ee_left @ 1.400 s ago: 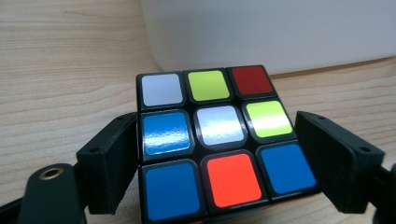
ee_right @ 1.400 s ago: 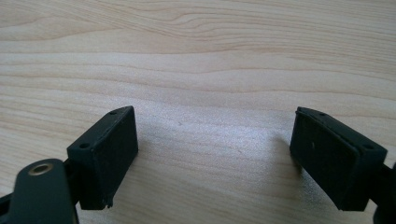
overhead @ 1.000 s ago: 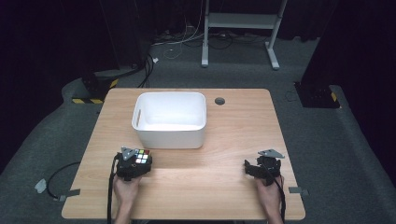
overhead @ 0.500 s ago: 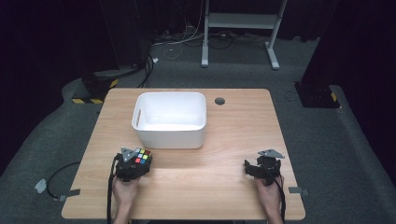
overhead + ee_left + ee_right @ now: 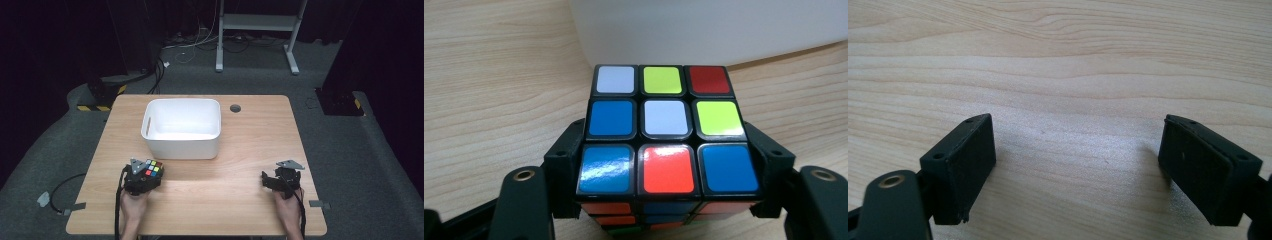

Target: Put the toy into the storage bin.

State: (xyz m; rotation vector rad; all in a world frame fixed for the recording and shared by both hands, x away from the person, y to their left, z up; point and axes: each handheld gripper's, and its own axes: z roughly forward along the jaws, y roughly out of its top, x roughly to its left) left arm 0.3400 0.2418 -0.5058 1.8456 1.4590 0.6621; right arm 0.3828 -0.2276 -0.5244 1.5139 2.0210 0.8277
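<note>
We see a light wooden table from above, with a white plastic bin standing on its far left half, its open top showing a bare white inside. A small dark round hole sits in the tabletop just right of the bin's far corner.

At the near left, a hand holds the left gripper, and we find a Rubik's cube clamped between its jaws, just in front of the bin's near wall and close to its left corner. In the left gripper view the cube is pressed from both sides by the two black jaws, which close snugly against its lower layers. Its top face shows white, yellow-green and red squares in the far row, blue, white and yellow-green in the middle, and blue, orange-red and blue nearest the camera. The bin's white wall rises right behind the cube, with wood grain on either side.

At the near right, the other hand holds the right gripper, well apart from the bin and the cube. In the right gripper view we look along its jaws, which stand wide apart with nothing between them, over bare tabletop.

Beyond the table, we see grey carpet, loose cables and the legs of a white stand.
</note>
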